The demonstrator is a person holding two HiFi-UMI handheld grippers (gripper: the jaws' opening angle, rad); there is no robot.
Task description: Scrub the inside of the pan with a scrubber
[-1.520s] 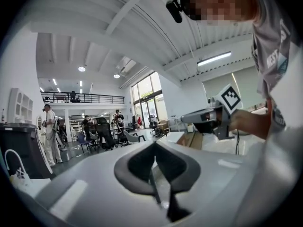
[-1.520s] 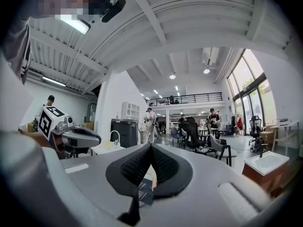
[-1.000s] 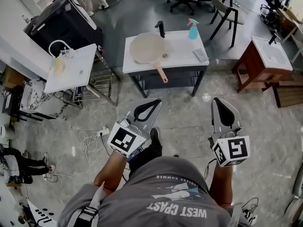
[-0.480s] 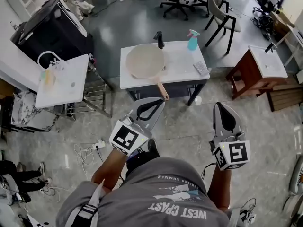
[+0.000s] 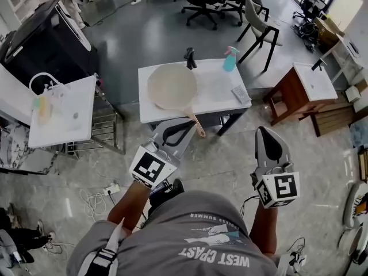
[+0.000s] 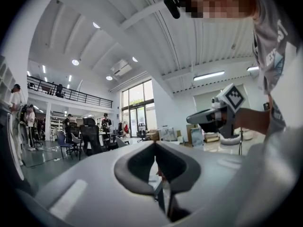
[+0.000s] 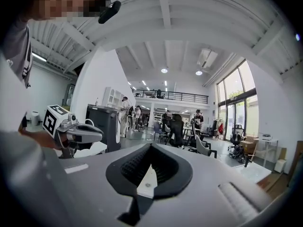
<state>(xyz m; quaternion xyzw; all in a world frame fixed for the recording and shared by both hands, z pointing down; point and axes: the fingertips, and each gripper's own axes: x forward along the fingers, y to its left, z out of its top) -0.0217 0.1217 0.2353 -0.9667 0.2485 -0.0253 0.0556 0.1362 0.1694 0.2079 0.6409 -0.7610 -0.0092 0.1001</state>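
Both grippers are shut and empty. Left gripper (image 5: 183, 128) has its jaws meeting at the tips with nothing between them; right gripper (image 5: 267, 135) likewise. In the head view both are at lower centre, over the floor, short of the white table (image 5: 218, 99). Pan (image 5: 172, 86) lies on that table at upper centre, handle toward the person. Grey scrubber pad (image 5: 240, 94) lies near the table's right edge, blue spray bottle (image 5: 229, 59) at the far edge.

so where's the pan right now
In the head view the pan lies on the left half of the white table, its handle sticking out over the near edge; a blue spray bottle stands behind it to the right.
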